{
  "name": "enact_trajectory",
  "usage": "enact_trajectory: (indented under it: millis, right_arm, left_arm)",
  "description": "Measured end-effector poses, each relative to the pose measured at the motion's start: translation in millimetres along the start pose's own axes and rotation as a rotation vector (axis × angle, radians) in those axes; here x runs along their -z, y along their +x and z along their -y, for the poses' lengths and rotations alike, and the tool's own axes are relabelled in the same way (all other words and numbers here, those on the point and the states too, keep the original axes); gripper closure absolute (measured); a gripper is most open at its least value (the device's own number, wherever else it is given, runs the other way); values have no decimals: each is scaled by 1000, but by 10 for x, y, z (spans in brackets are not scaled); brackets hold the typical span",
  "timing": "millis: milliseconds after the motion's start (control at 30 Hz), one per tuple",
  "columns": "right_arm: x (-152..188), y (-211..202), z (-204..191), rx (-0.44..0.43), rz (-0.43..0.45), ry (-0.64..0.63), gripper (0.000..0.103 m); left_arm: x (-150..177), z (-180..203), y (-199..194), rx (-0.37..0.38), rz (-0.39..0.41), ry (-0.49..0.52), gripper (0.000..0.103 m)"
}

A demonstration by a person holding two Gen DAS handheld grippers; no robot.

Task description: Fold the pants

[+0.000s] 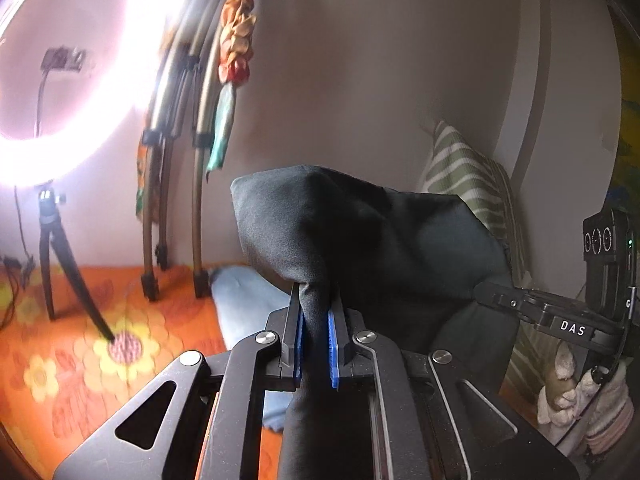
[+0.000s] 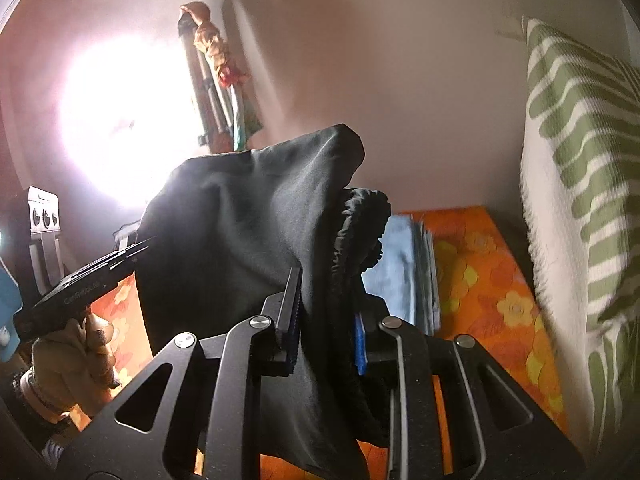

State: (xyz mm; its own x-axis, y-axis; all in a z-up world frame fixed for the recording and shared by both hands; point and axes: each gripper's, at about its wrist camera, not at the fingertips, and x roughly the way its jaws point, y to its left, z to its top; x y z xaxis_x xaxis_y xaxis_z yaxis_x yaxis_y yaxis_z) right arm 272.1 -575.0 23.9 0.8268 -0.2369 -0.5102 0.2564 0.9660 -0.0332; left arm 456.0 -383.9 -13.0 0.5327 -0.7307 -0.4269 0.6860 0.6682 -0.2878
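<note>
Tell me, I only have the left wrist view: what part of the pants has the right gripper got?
Observer: The right gripper is shut on the pants at the gathered elastic waistband, which bunches just above its fingers.
Operator: What lies past that waistband?
Observer: A folded light blue cloth lies flat on the orange floral sheet just behind it.
Operator: And further right?
Observer: The green striped pillow stands upright along the sheet's right edge, clear of the pants.
</note>
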Motion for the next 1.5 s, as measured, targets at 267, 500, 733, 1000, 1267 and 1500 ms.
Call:
enact_trajectory:
  millis: [267,500,733,1000,1267,1500]
  right_arm:
    - [-364,471,143,8,13,4,81]
    - [-411,1048,392,29,-28,36,82]
    - [-284,1450,615,52,-81,69,82]
    - [-260,1402,666,155,-29,46,46]
    - [-299,1179,658,142,-19,62,46]
    - [-267,914,466,124,-13,51,46]
  left_arm:
    - [-304,-154,466,-50,17,39,95]
    - [-227,-302,959,-68,-29,19,95]
    - [-75,-334,1287,-96,-84,19,95]
    - [-99,-268,1342,-155,-82,45,79]
    - [-73,-218,1208,-144,-93,26,77]
    - [-41,-102,910,-133,-97,29,77]
